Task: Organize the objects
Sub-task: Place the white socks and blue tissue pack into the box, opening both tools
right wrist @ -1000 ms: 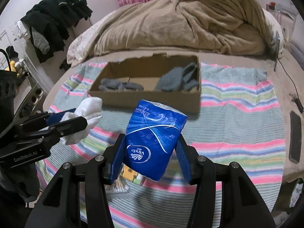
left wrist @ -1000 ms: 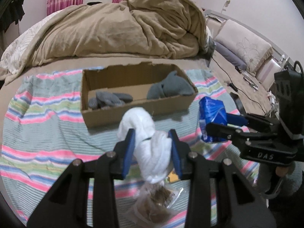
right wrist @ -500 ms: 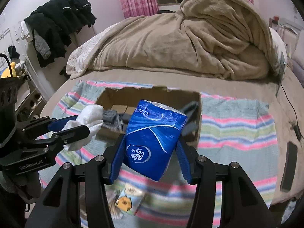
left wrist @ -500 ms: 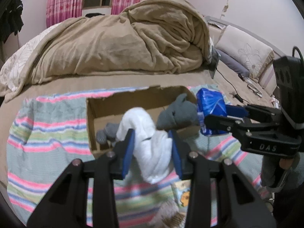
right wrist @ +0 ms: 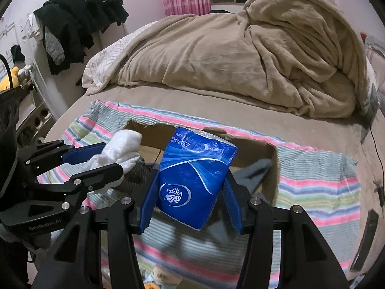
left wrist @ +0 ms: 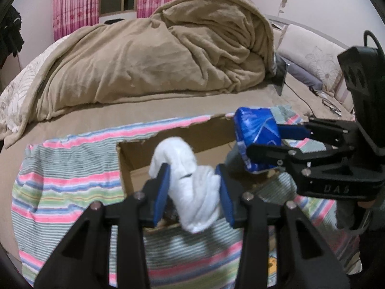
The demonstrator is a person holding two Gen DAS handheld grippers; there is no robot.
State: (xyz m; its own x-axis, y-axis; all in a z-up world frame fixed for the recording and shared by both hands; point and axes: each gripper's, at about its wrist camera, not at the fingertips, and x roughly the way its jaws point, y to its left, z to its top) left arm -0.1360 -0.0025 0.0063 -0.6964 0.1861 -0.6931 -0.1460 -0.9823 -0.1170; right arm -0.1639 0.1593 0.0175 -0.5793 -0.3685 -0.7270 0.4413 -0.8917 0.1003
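Note:
My left gripper (left wrist: 193, 193) is shut on a rolled white sock (left wrist: 190, 180) and holds it over the near edge of an open cardboard box (left wrist: 134, 159). My right gripper (right wrist: 190, 201) is shut on a blue Vinda tissue pack (right wrist: 192, 178), held above the same box (right wrist: 267, 154). In the left wrist view the tissue pack (left wrist: 257, 134) hangs over the box's right end. In the right wrist view the sock (right wrist: 120, 151) is at the box's left end. Grey socks (right wrist: 252, 171) lie inside the box.
The box stands on a striped cloth (left wrist: 65, 175) on a bed. A heaped tan blanket (left wrist: 156, 55) lies behind it. Dark clothes (right wrist: 79, 21) hang at the left wall. A phone (right wrist: 365, 236) and cable lie at the bed's right side. Snack packets (left wrist: 274, 262) lie near the front.
Both grippers have moved forward with their loads, from in front of the box to over it. The box now sits right under the sock and tissue pack.

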